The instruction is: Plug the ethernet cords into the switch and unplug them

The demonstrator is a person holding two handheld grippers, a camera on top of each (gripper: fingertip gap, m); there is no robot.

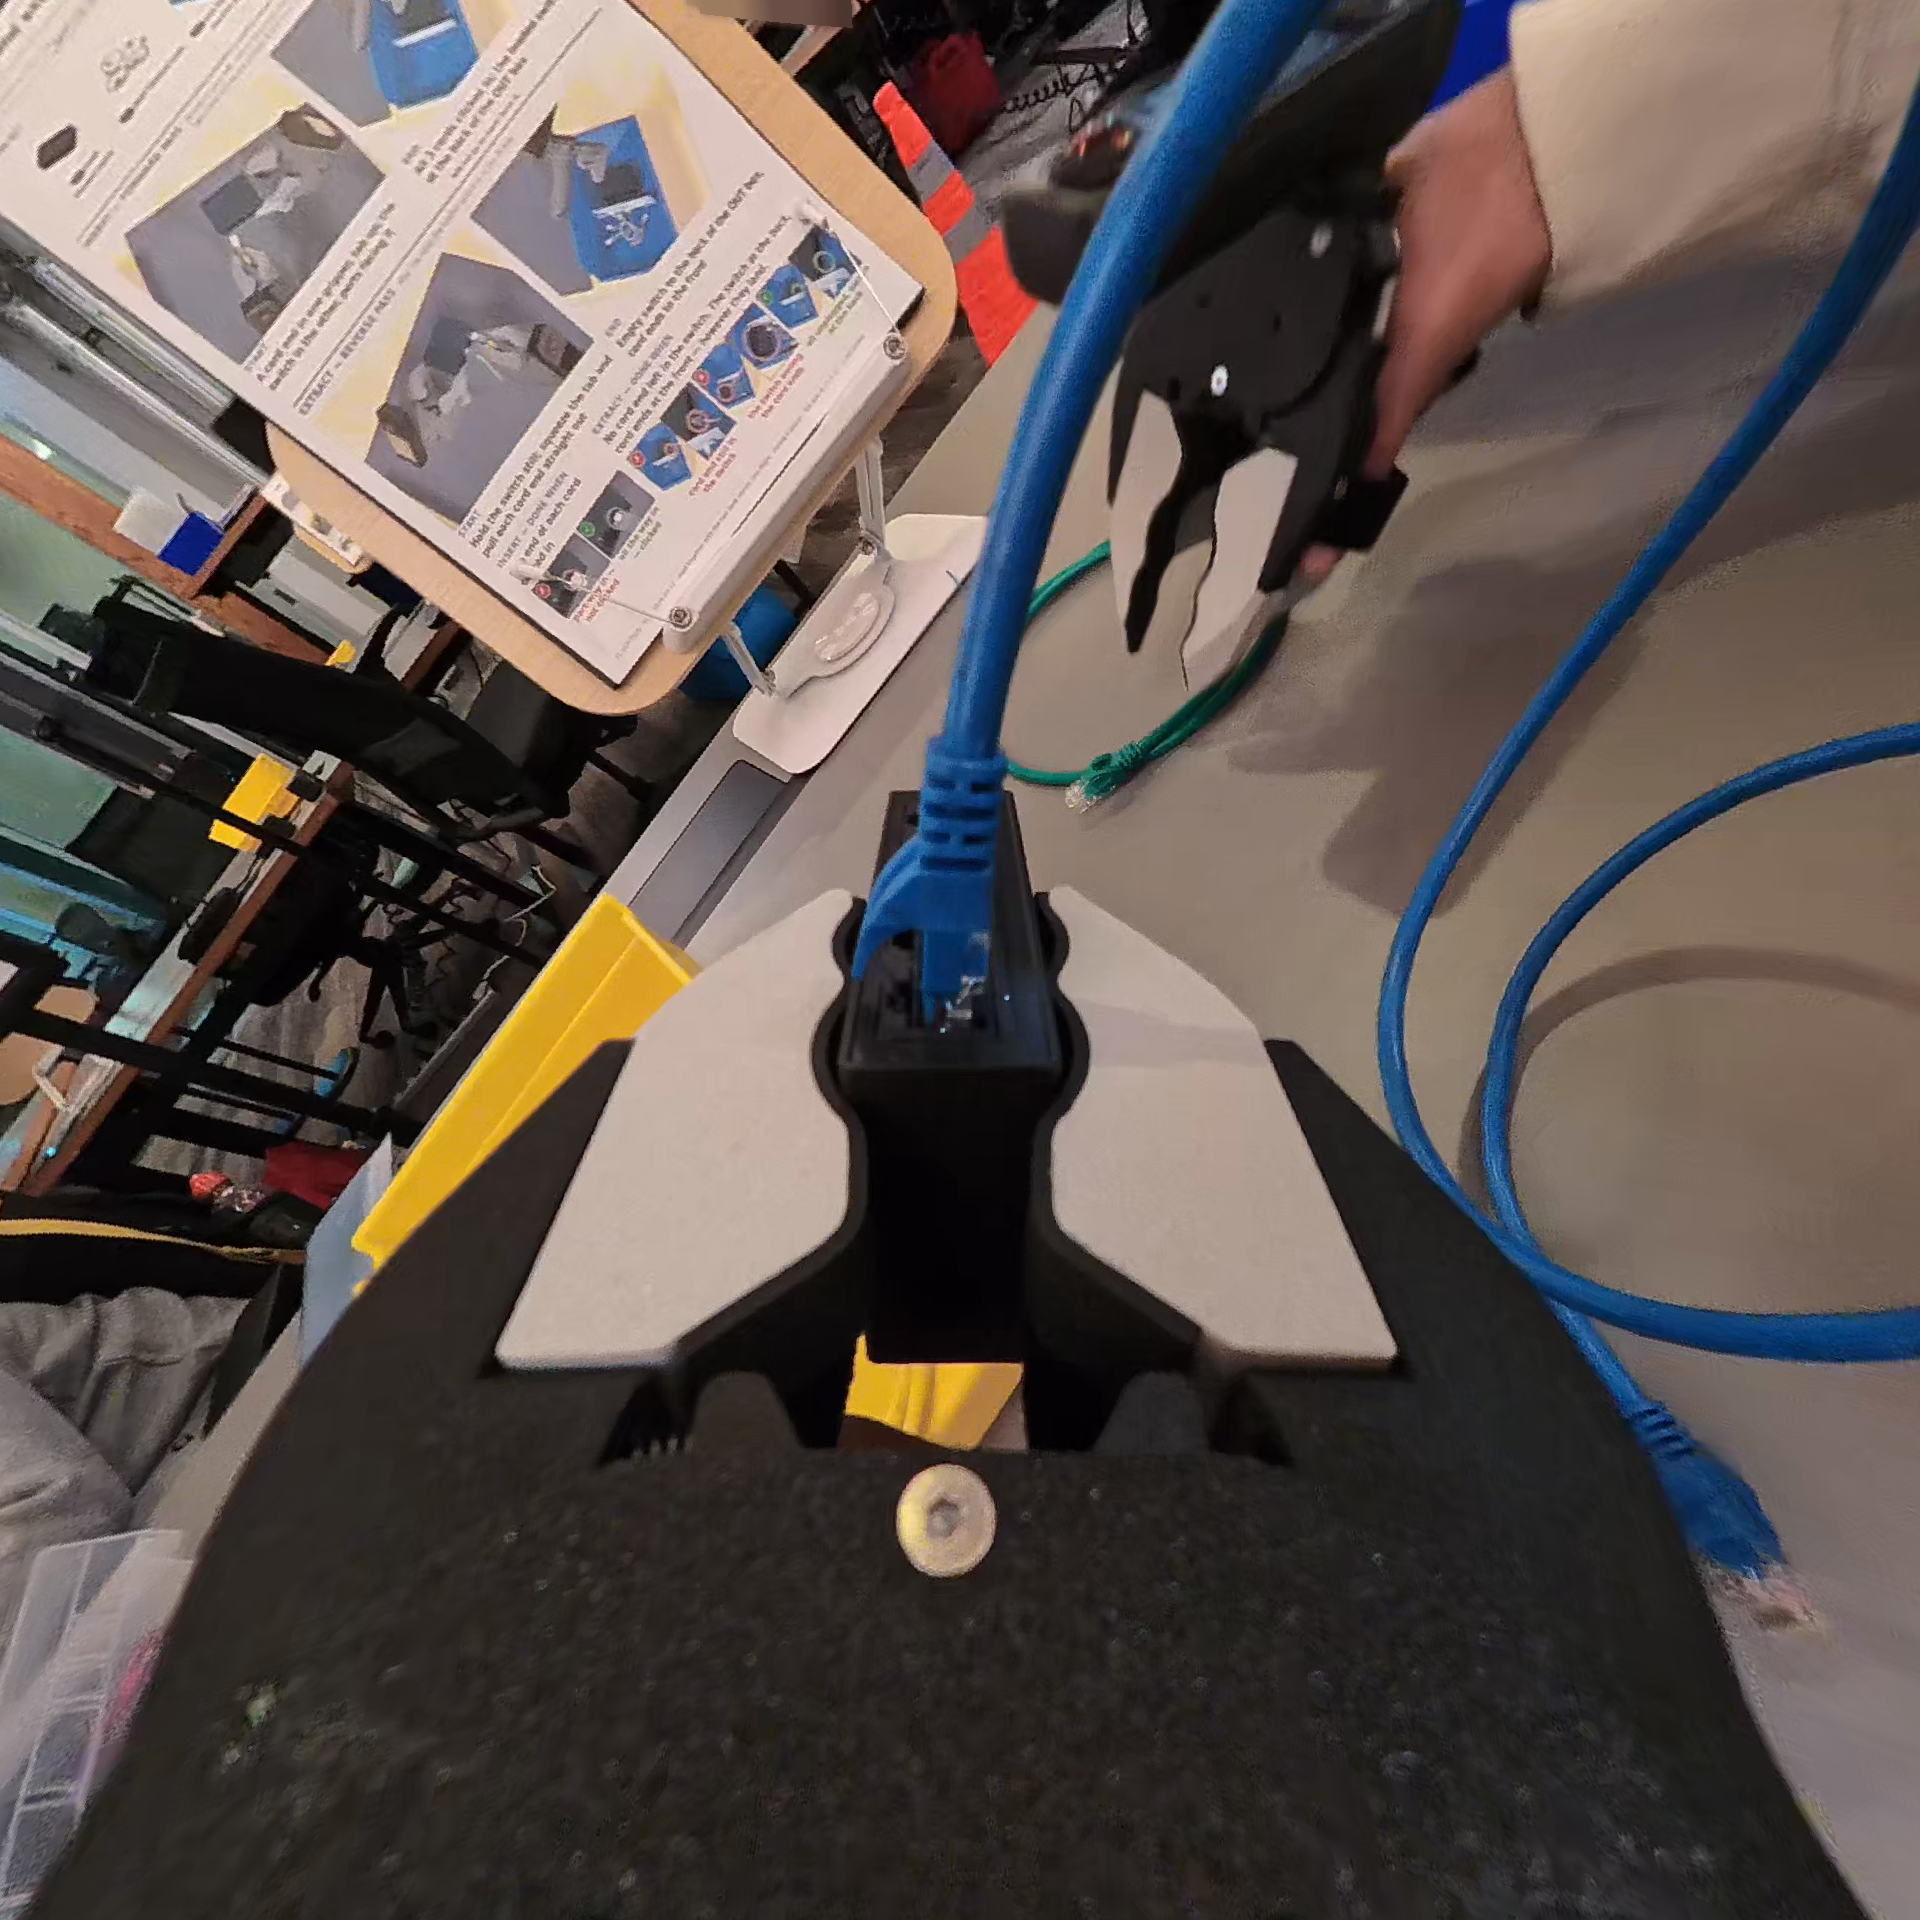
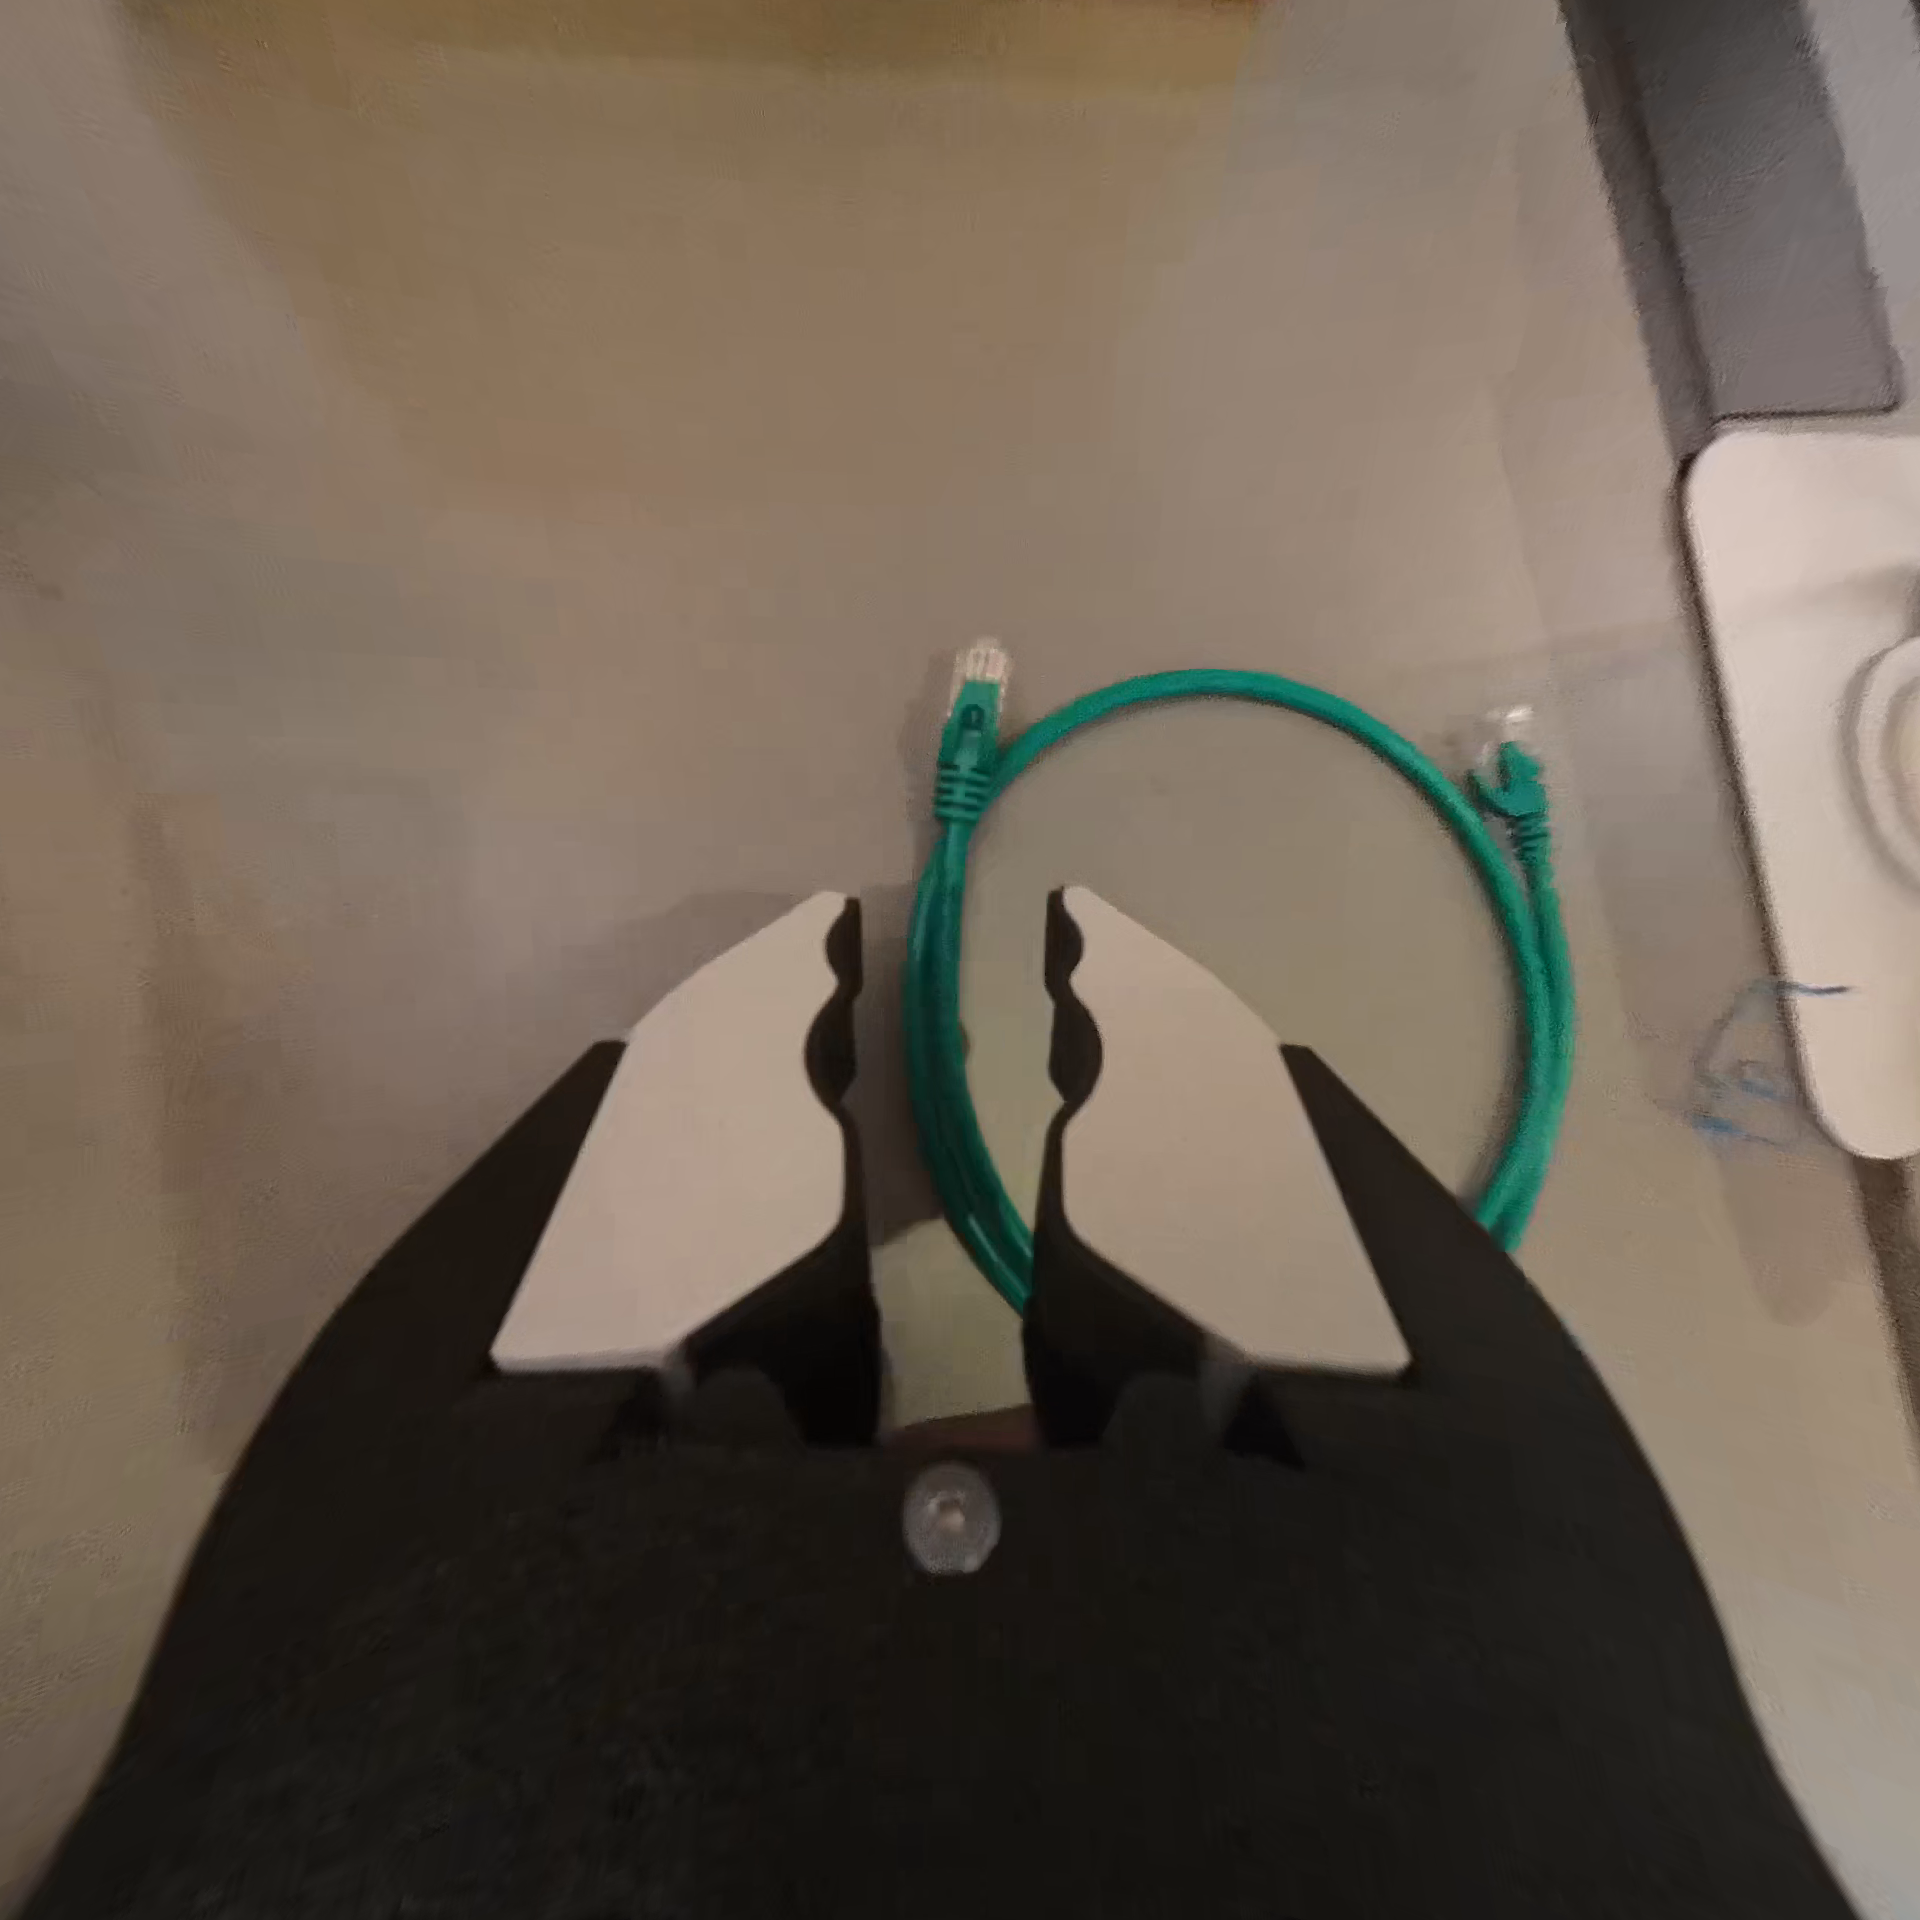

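Black switch (image 1: 948,1049) half-hidden in clamped left claw (image 1: 951,914); right claw (image 2: 951,914) apart.

Grey counter (image 2: 520,520). Green cord (image 2: 1351,717) lies looped on it, both plugs free. Blue cord (image 1: 1455,1091) trails nearby; white stand base (image 1: 862,634) at edge.

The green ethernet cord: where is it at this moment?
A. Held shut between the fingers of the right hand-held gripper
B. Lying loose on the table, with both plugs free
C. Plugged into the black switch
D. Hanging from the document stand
B. In the right wrist view the green ethernet cord lies looped on the table with both plugs free, and the right hand-held gripper is open above it; only the blue cord sits in the switch.
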